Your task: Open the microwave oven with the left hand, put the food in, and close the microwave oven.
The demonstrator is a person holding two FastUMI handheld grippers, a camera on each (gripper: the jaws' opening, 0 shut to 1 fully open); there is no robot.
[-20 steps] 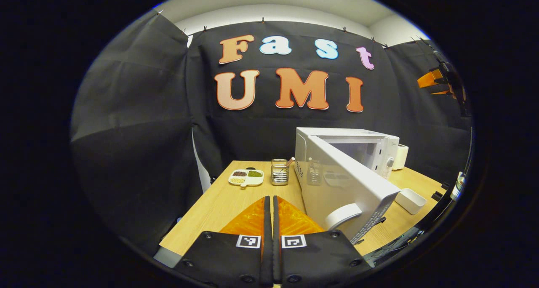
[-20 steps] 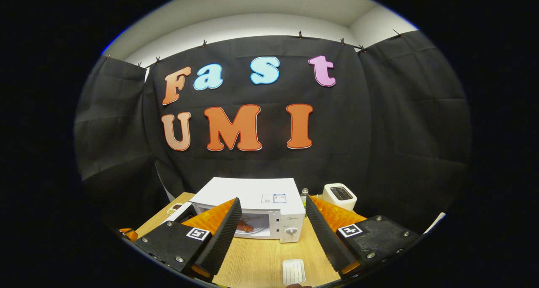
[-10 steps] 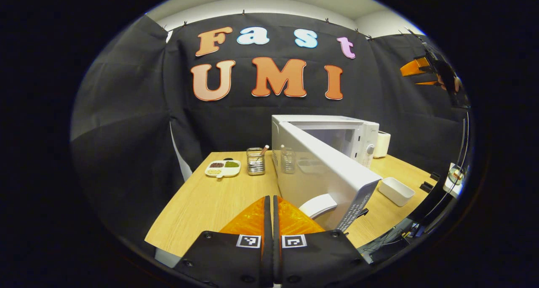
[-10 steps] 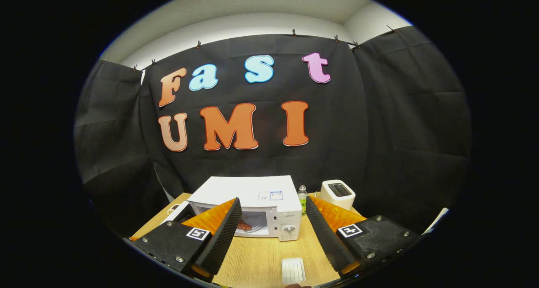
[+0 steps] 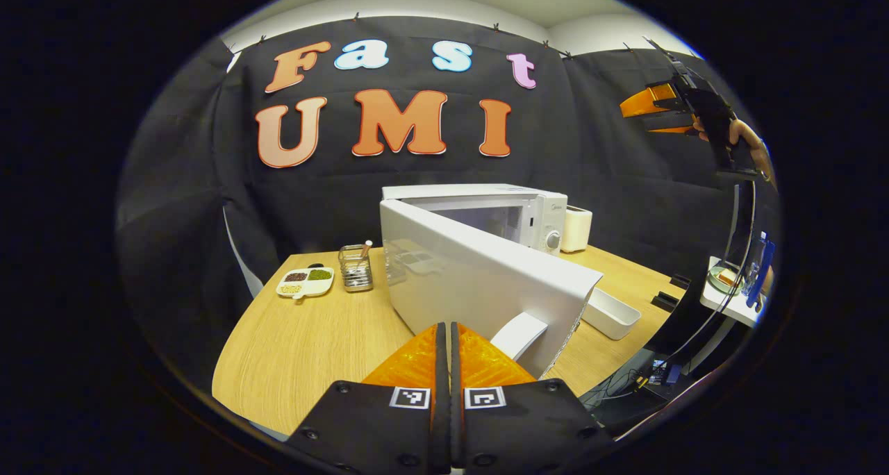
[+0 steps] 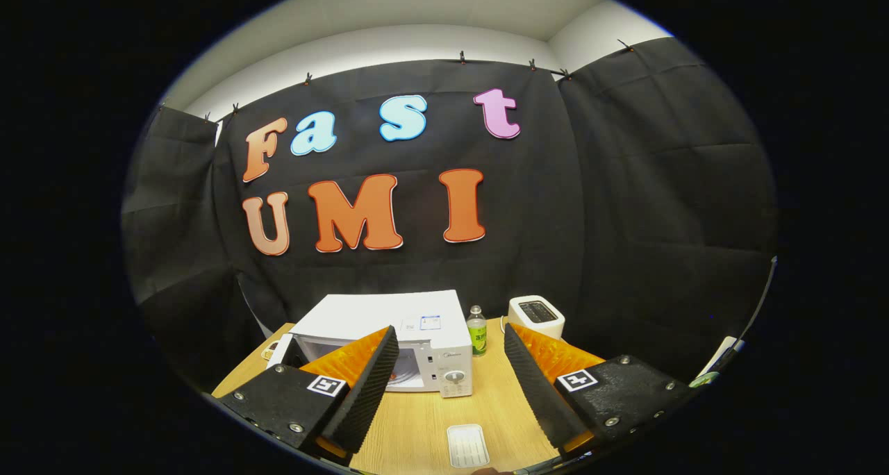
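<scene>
- The microwave oven [image 5: 486, 214] sits mid-frame in the left gripper view with its door [image 5: 479, 280] swung out toward me. Over the last second the door has moved from the right of that view toward its centre, which I take to mean my left hand is lining up behind it to push it shut.
- The desk [image 5: 312, 336] has bare wood at lower left. Its near edge runs along the bottom of the frame, and a white tray [image 5: 611, 312] lies just right of the door's free edge.
- The left gripper [image 5: 450, 343] is at bottom centre with its fingers pressed together on nothing, the door handle [image 5: 517, 336] just beside them.
- The right gripper [image 6: 450, 371] has lifted back. Its fingers are spread wide and empty, and it appears at upper right of the left gripper view.
- The food [image 6: 396, 376] is a reddish patch inside the cavity, partly hidden; closing is what remains, I judge.
</scene>
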